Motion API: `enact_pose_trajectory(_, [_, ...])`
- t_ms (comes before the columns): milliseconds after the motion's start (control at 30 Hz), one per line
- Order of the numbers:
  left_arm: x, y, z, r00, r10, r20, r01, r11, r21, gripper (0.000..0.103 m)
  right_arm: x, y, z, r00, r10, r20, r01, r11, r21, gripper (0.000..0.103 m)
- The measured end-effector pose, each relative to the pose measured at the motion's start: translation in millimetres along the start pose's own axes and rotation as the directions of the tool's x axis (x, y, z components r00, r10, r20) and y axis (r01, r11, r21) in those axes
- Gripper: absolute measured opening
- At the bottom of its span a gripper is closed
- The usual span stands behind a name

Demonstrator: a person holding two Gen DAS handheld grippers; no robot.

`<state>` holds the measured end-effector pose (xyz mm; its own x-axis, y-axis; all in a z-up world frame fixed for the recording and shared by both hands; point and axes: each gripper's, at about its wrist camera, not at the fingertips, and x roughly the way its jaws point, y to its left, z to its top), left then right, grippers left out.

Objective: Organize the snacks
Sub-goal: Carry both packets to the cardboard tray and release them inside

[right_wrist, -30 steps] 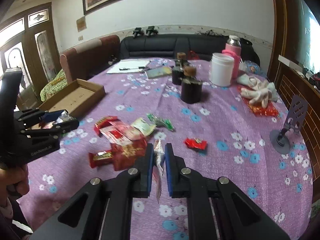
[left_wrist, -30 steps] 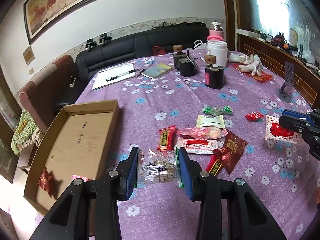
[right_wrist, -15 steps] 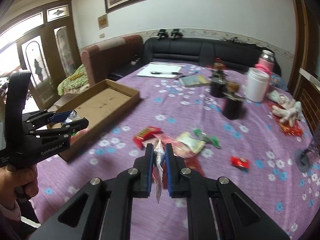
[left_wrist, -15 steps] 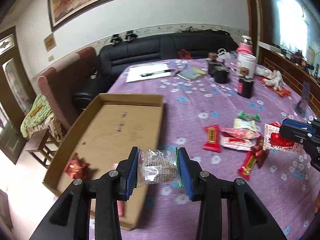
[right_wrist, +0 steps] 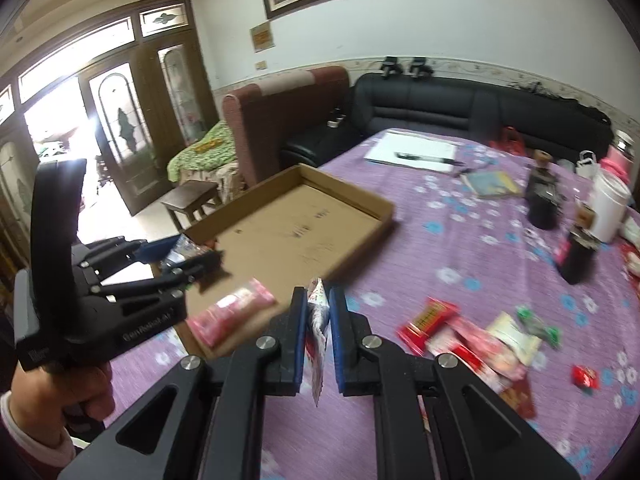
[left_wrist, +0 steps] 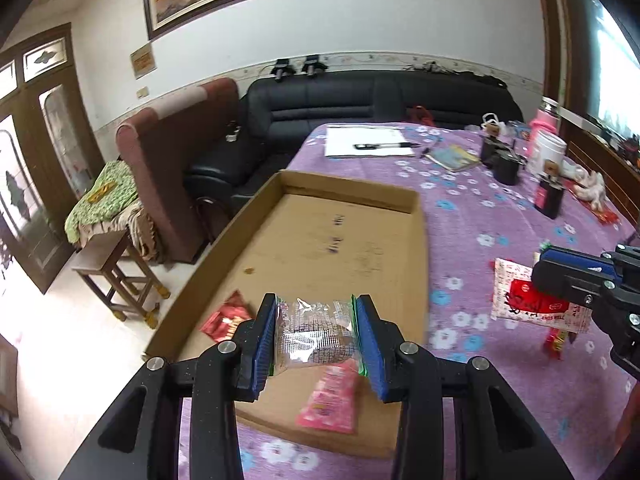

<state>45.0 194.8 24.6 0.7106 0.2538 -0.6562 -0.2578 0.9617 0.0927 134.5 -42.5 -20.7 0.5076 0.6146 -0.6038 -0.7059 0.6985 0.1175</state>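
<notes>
My left gripper [left_wrist: 316,340] is shut on a clear-wrapped snack [left_wrist: 314,334] and holds it above the near end of the shallow cardboard box [left_wrist: 412,200]. In the box lie a red packet [left_wrist: 226,318] and a pink packet [left_wrist: 330,398]. My right gripper [right_wrist: 318,332] is shut on a white and red snack packet [right_wrist: 317,320], held edge-on just right of the box [right_wrist: 348,190]; it also shows in the left wrist view [left_wrist: 532,300]. A heap of loose snacks [right_wrist: 480,336] lies on the purple tablecloth to the right.
At the table's far side stand dark jars [right_wrist: 540,200], a white tub [right_wrist: 608,208], a notebook [right_wrist: 492,184] and paper with a pen [right_wrist: 416,152]. A wooden stool [left_wrist: 120,276], armchair [left_wrist: 172,176] and black sofa [left_wrist: 360,104] stand past the table's left edge.
Both grippers have swung left from the snack heap toward the box, each keeping its packet. My left gripper now hangs over the box's near end.
</notes>
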Motion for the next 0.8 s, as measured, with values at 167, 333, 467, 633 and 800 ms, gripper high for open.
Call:
enact_pose_trajectory(167, [16,23,8,1.0,0.022,-0.016,-0.022,0.999,-0.035,0.042,31,20,26,0.999,0.048,-0.005,-0.048,0.999,-0.011,0.011])
enact_pose_trajectory(333, [34,37,12,0.999,0.036,-0.035,-0.038,0.998,-0.058,0.042,68,30,44,0.997,0.071,-0.03,-0.071,0.997,-0.001,0.011])
enact_pose_trajectory(467, [46,42,13,0.998,0.039,-0.051,-0.042,0.997,-0.067,0.042,97,29,48,0.995,0.077,-0.056,-0.075,0.997,0.02,0.011])
enact_pose_trajectory(633, [55,40,15,0.997,0.034,-0.062,-0.037,0.997,-0.06,0.042,115,24,50,0.994,0.069,-0.08,-0.066,0.997,0.031,0.011])
enact_pose_trajectory(800, [64,37,17,0.996,0.029,-0.081,-0.034,0.997,-0.067,0.045,122,19,50,0.993,0.073,-0.093,-0.069,0.996,0.047,0.011])
